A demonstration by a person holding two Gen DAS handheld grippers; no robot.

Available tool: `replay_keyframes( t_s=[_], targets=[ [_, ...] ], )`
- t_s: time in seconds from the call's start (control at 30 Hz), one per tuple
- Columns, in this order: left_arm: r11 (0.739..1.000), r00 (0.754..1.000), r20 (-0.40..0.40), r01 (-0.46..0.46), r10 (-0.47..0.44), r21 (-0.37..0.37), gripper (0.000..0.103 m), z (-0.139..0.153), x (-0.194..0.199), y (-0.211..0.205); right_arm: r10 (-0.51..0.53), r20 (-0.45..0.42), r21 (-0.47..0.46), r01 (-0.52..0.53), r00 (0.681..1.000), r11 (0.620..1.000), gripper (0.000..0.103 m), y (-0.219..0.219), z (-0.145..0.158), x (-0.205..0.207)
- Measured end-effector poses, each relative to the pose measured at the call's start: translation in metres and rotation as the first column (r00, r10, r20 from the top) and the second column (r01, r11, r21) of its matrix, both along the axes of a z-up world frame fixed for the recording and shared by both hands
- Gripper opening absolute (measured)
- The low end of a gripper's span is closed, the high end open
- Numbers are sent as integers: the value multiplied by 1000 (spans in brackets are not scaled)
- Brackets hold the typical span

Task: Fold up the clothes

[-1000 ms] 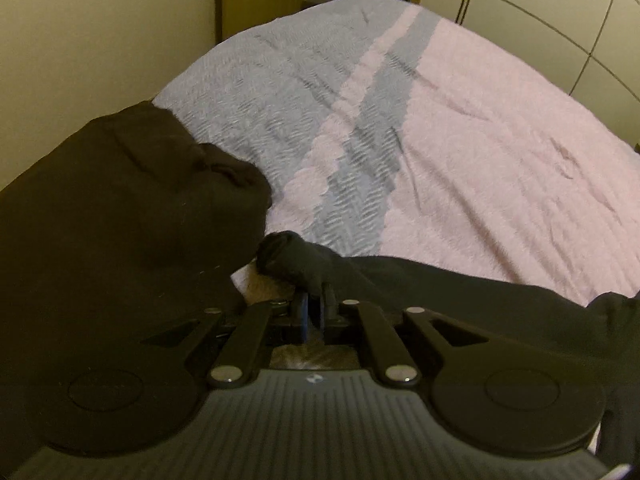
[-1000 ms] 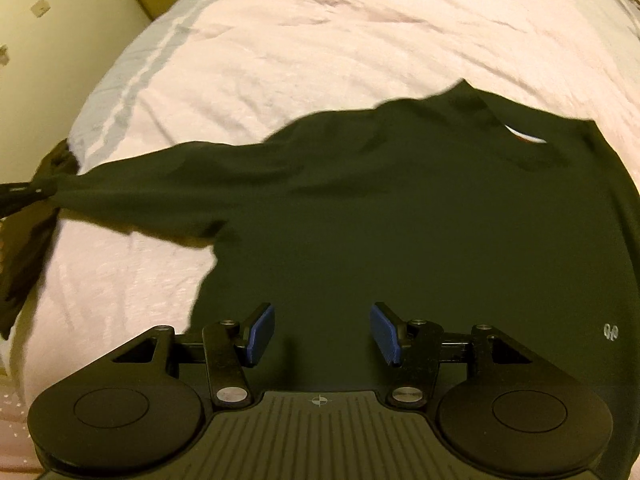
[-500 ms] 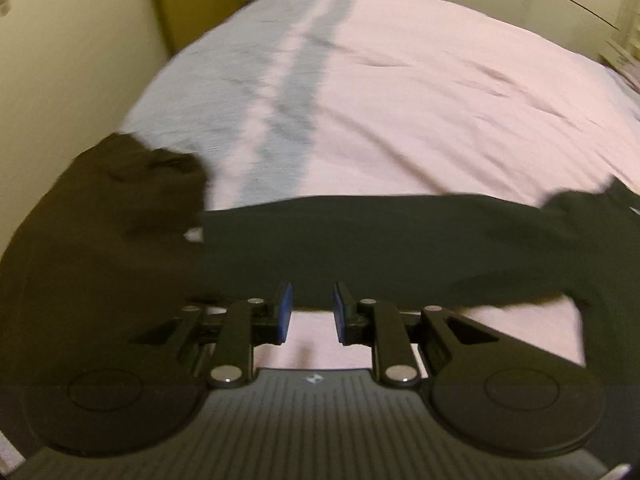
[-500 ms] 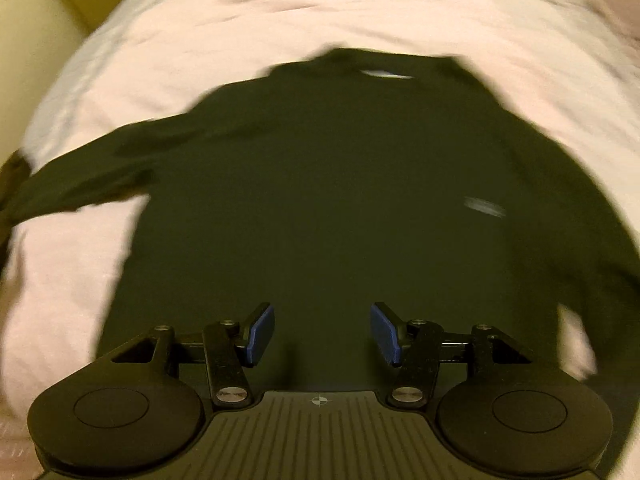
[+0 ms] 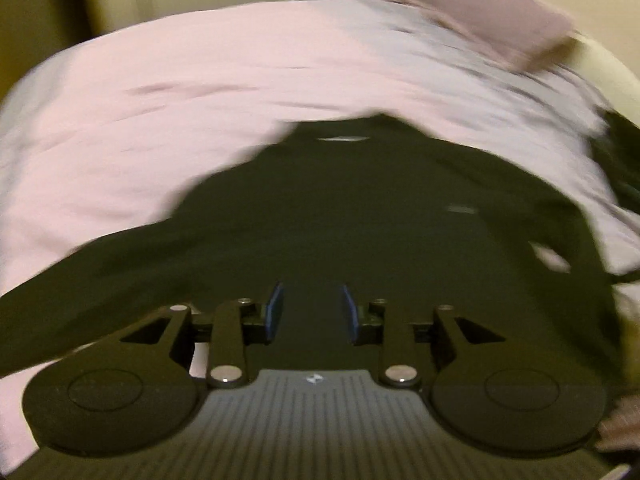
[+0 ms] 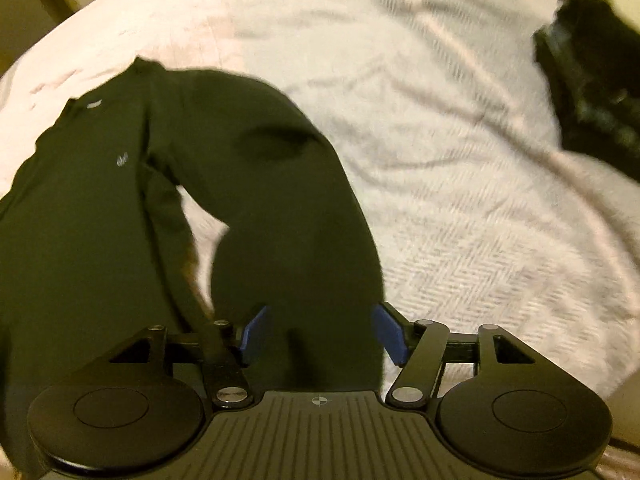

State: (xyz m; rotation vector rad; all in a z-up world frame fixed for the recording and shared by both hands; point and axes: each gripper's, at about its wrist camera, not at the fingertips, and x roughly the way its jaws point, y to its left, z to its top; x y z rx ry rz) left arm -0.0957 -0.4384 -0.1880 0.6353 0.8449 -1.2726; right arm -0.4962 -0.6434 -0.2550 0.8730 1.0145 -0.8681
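A dark long-sleeved shirt (image 5: 360, 208) lies spread on the pale pink bedspread (image 5: 180, 80), collar away from me. My left gripper (image 5: 310, 308) hovers open over the shirt's lower body, nothing between its blue pads. In the right wrist view the same shirt (image 6: 80, 220) fills the left side, and its sleeve (image 6: 288, 208) curves down toward the camera. My right gripper (image 6: 320, 330) is open wide, with the sleeve's lower part lying between and under its fingers. Both views are blurred by motion.
A pile of dark clothing (image 6: 592, 92) sits at the far right of the bed. A pinkish pillow (image 5: 492, 28) lies at the head of the bed. Bare bedspread (image 6: 460, 160) stretches right of the sleeve. Cream walls border the bed.
My left gripper let go of the sleeve cuff, opened and swung right to face the shirt's body. My right gripper swung right, from over the body to over the right sleeve.
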Motion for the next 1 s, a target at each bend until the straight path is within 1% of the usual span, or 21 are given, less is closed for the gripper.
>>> replay_keyframes(
  t_s=[0.07, 0.13, 0.17, 0.2, 0.23, 0.3, 0.33, 0.4, 0.47, 0.53, 0.57, 0.6, 0.63, 0.67, 0.7, 0.73, 0.77, 0.8, 0.87, 0.97, 1.0],
  targets=[
    [995, 995, -37, 94, -94, 10, 31, -7, -53, -28, -3, 34, 38, 2, 999, 999, 62, -12, -12, -25],
    [985, 982, -79, 173, -170, 28, 31, -19, -102, -53, 18, 92, 98, -27, 996, 995, 62, -24, -19, -41],
    [976, 973, -100, 213, -209, 38, 31, -25, -126, -65, 29, 124, 128, -45, 992, 991, 57, -30, -23, -48],
    [967, 963, -116, 251, -244, 47, 31, -30, -148, -76, 40, 155, 158, -64, 987, 985, 18, -36, -26, -55],
    [956, 953, -122, 287, -279, 55, 31, -35, -166, -83, 40, 171, 183, -72, 985, 980, 0, -43, -26, -63],
    [929, 925, -136, 365, -354, 62, 31, -42, -201, -99, 44, 185, 213, -84, 982, 974, 0, -57, -19, -78],
    [917, 913, -149, 393, -380, 63, 31, -45, -213, -106, 69, 169, 190, -102, 983, 976, 0, -65, -9, -85],
    [897, 889, -182, 437, -420, 66, 32, -52, -232, -118, 82, 116, 107, -94, 990, 990, 0, -84, 14, -101],
    [878, 868, -200, 475, -455, 63, 32, -58, -248, -130, 21, 115, 48, -27, 993, 998, 0, -110, 33, -125],
    [864, 852, -216, 500, -477, 62, 32, -64, -258, -138, -20, 114, -15, 22, 993, 1000, 1, -132, 44, -143],
    [861, 848, -224, 505, -481, 64, 33, -66, -262, -141, -16, 80, -43, 20, 997, 999, 1, -140, 45, -146],
    [859, 845, -230, 508, -482, 65, 33, -68, -265, -144, -7, 38, -69, 10, 999, 998, 4, -146, 46, -147],
    [859, 845, -232, 508, -482, 67, 33, -68, -265, -145, 1, -5, -96, -2, 1000, 995, 10, -147, 48, -148],
    [859, 845, -233, 508, -481, 69, 33, -69, -266, -146, 9, -49, -123, -15, 999, 992, 13, -146, 50, -148],
    [858, 845, -234, 508, -481, 71, 33, -69, -267, -147, 15, -56, -135, -22, 998, 991, 24, -142, 52, -150],
    [859, 846, -235, 507, -479, 72, 33, -70, -267, -148, 20, -49, -141, -27, 999, 990, 44, -138, 53, -153],
    [861, 848, -230, 504, -478, 69, 33, -69, -265, -148, 20, -36, -141, -24, 999, 990, 54, -133, 53, -156],
    [863, 851, -221, 501, -477, 66, 34, -68, -264, -150, 16, -30, -139, -20, 999, 990, 69, -126, 52, -160],
    [866, 856, -199, 497, -477, 62, 34, -65, -261, -157, -2, -22, -125, -1, 1000, 992, 70, -112, 45, -168],
    [864, 860, -147, 500, -488, 57, 36, -65, -256, -172, -79, 20, -31, 80, 997, 996, 70, -96, 26, -183],
    [858, 857, -118, 510, -501, 59, 36, -66, -255, -178, -105, 34, 4, 105, 994, 994, 70, -92, 21, -188]
  ],
)
